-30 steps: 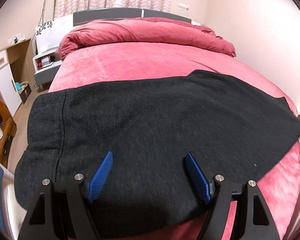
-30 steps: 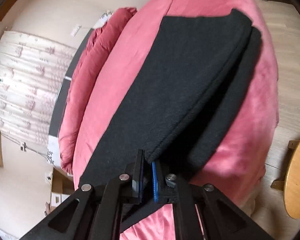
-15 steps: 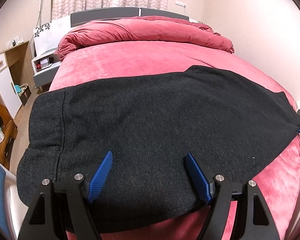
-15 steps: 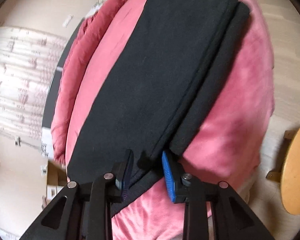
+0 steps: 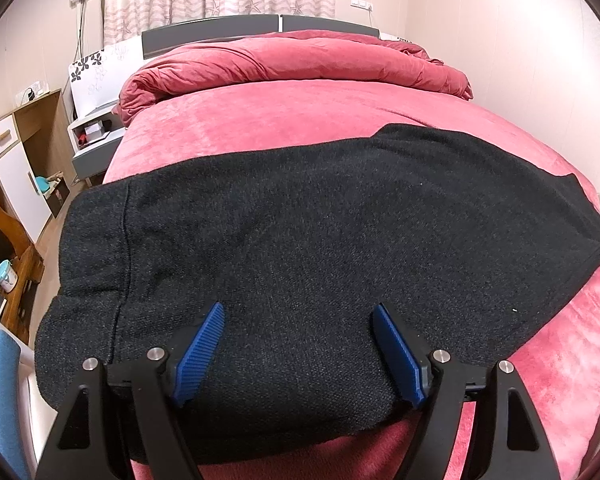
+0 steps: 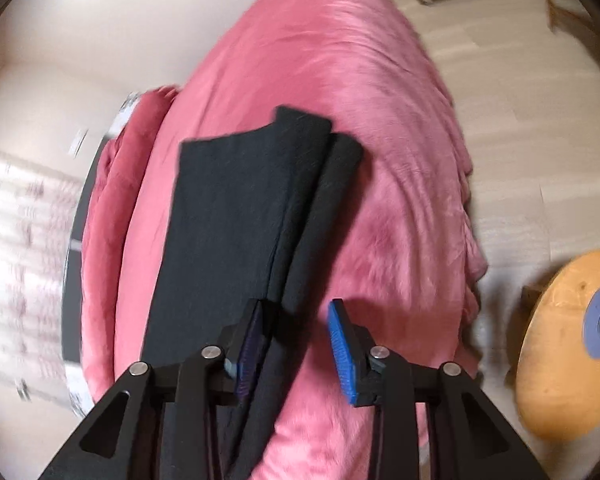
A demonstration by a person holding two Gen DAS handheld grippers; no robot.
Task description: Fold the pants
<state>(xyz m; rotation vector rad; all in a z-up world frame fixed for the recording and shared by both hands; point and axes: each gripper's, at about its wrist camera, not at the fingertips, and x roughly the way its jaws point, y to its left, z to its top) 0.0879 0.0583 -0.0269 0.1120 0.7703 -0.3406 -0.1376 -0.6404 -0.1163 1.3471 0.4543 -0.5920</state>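
Both tools gape wide, gripping nothing. The pants (image 5: pixel 320 248) lie flat across the pink bed (image 5: pixel 280 120), one leg folded over the other. Left tool (image 5: pixel 298 354) hovers by the waist; right tool (image 6: pixel 296 344) above the hems.

Your left gripper (image 5: pixel 298 350) hangs with its jaws spread wide over the near edge of the black pants (image 5: pixel 320 248), which lie flat across the pink bed (image 5: pixel 300 120).

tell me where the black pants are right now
The black pants lie flat across the foot end of the pink bed, below the rolled duvet. In the left wrist view they sit just beyond the open left tongs.
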